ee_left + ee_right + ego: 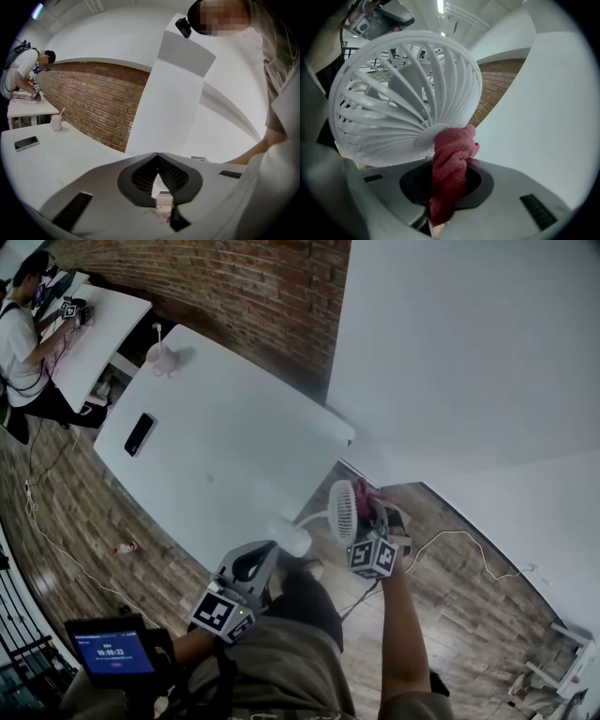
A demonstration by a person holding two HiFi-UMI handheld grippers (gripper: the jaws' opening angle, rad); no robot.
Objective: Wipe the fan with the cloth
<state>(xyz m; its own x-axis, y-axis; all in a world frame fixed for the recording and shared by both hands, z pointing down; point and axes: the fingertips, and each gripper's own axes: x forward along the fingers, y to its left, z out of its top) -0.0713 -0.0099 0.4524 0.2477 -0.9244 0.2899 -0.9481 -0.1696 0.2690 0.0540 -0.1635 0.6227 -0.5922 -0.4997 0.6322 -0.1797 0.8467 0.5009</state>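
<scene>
Brick wall [234,287] and white table [234,446] lie beyond. Right gripper [443,206] is clamped on the red cloth [450,168], its bunched end against the hub [426,133] of the fan [403,93] just ahead — likely light plastic, thin ribs that flex, best steadied by the stem [314,517]. Left gripper [163,201] has jaws together. Far ahead of it, a cup [56,123] with a straw [62,111] — contents unseen.

brick wall [244,282] behind long white table [234,437]; wood-plank floor [450,559]; white wall [469,343] right; second table [108,329] far left.
</scene>
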